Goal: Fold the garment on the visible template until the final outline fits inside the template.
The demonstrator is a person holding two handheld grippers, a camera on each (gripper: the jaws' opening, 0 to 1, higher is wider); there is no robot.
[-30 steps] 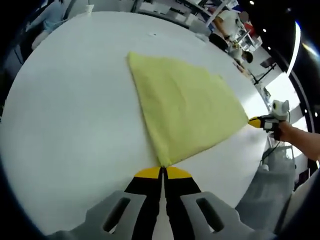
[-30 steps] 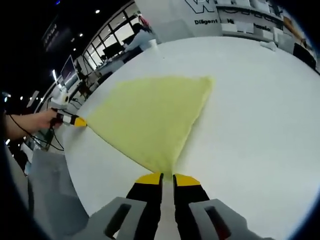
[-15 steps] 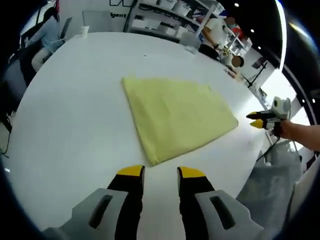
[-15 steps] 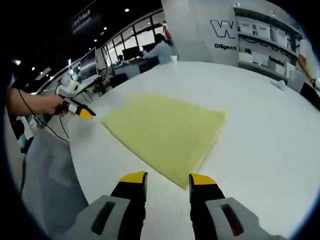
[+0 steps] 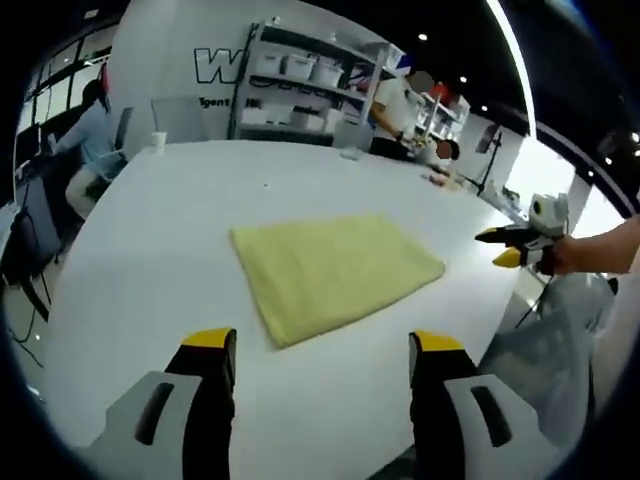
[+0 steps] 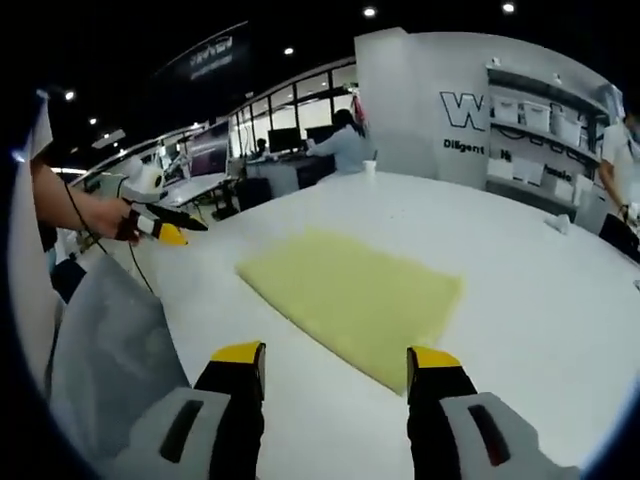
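A yellow garment lies folded flat as a rectangle on the white round table. My left gripper hangs open, well back from the garment's near corner, with nothing between its fingers. The right gripper view has the same garment ahead of my right gripper, which is also open, empty and clear of the cloth. Each gripper appears in the other's view, held by a hand off the table's edge: the right gripper and the left gripper.
A paper cup stands near the table's far edge. Grey plastic sheeting hangs by the table's near side. Shelves with boxes line the back wall. One person sits at a desk, another stands by the shelves.
Both grippers were shut on the garment's corners, then opened and let go. They have pulled back and risen, jaws wider now. The garment has settled flat on the table.
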